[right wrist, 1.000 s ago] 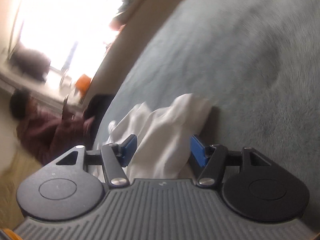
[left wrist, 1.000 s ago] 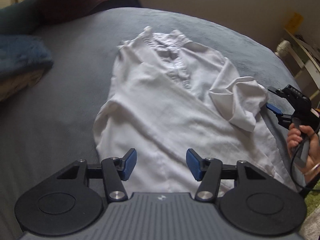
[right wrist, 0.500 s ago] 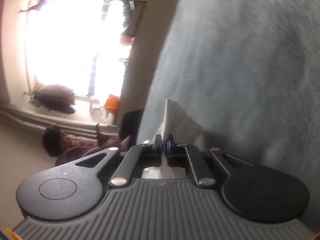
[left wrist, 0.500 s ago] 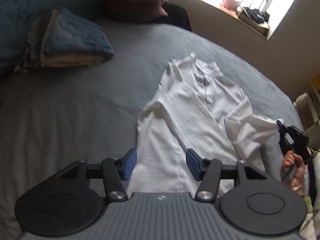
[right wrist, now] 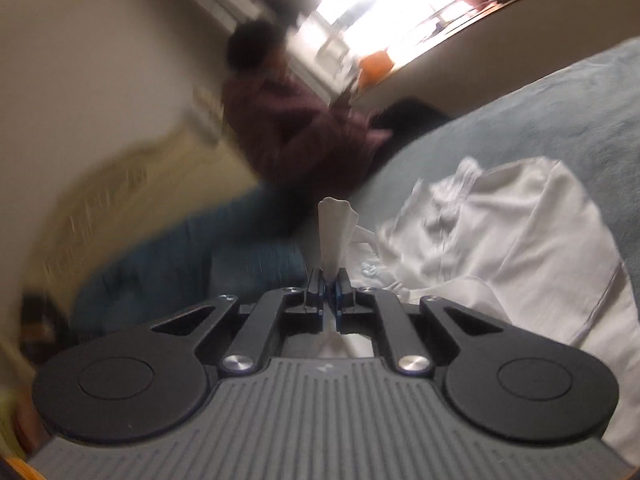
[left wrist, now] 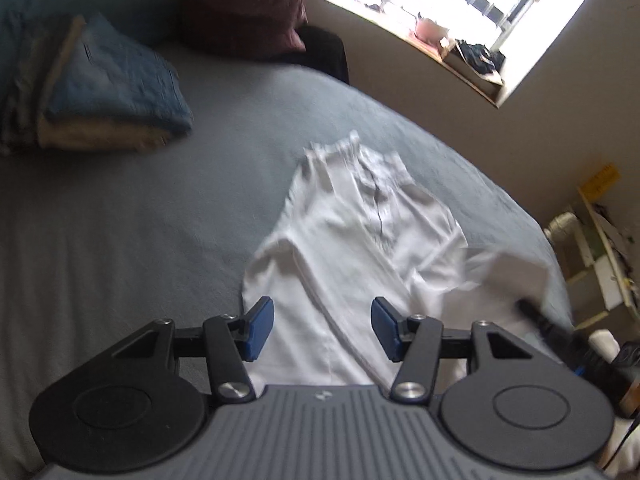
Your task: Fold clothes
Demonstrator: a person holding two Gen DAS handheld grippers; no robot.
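A white shirt (left wrist: 360, 240) lies collar-away on the grey bed (left wrist: 120, 220). My left gripper (left wrist: 322, 328) hovers open above the shirt's near hem, with nothing between its blue pads. In the right wrist view my right gripper (right wrist: 328, 280) pinches a corner of the white sleeve (right wrist: 334, 224), which sticks up past the pads. Its jaws are opening slightly with the fabric still between them. The rest of the shirt (right wrist: 520, 232) lies to its right. From the left wrist view the lifted sleeve (left wrist: 508, 276) and the right gripper (left wrist: 532, 316) are a blur at the shirt's right side.
A folded blue blanket (left wrist: 108, 92) rests at the bed's far left. A person in a maroon jacket (right wrist: 296, 128) sits at the far edge under a bright window (left wrist: 480, 8). Shelves (left wrist: 600, 248) stand off the bed's right side.
My right gripper closed on the sleeve, lifted it and rolled, swinging over the shirt. My left gripper rose and pulled back from the hem, staying open.
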